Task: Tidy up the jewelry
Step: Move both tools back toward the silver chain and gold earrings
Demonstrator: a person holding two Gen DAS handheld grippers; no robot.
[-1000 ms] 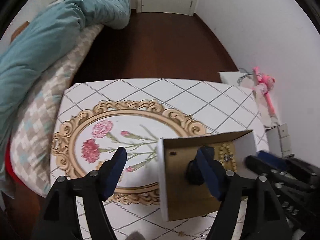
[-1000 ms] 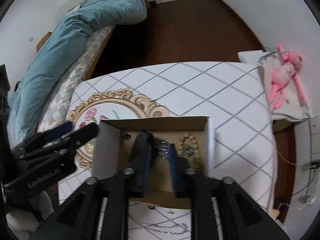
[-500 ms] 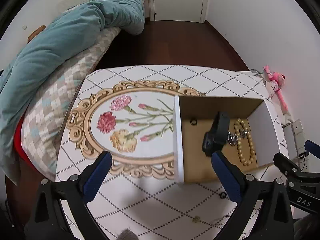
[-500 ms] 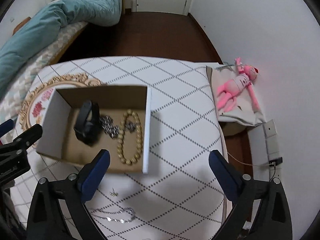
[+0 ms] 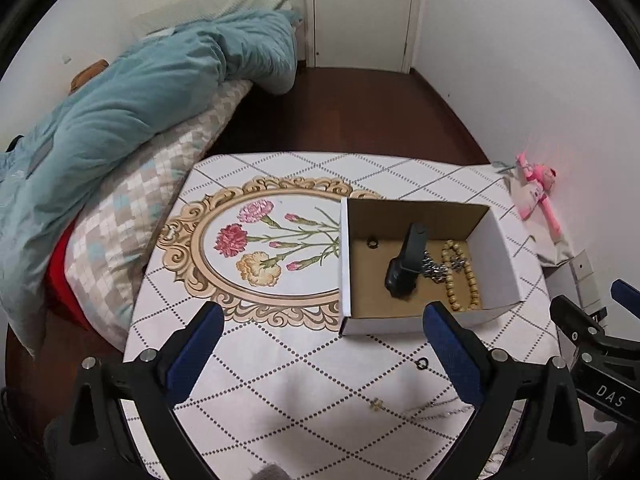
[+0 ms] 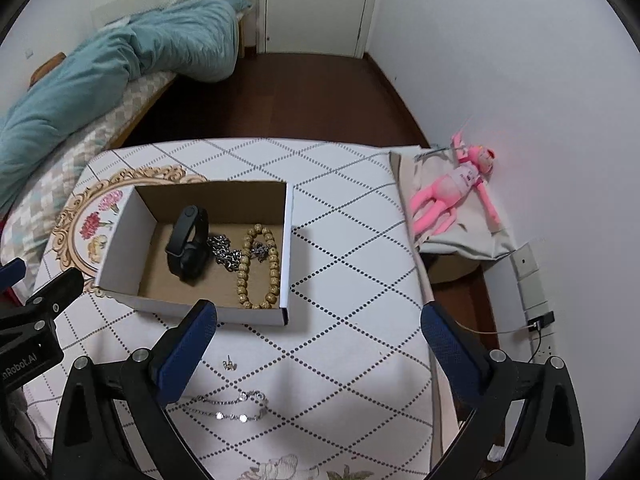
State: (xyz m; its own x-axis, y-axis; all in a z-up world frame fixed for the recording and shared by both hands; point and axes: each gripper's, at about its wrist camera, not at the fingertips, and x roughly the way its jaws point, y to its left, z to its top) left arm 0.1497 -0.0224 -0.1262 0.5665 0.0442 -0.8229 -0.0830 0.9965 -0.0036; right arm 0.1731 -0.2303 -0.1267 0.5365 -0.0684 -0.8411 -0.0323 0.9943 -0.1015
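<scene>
One black ring (image 5: 372,243) shows only in left view.

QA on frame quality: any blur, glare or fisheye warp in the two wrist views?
Left wrist: sharp, soft even light, no glare; the door frame bows and corners go black. Right wrist: equally sharp; a pink tint on the wall beside the toy; the box casts only a faint shadow.
</scene>
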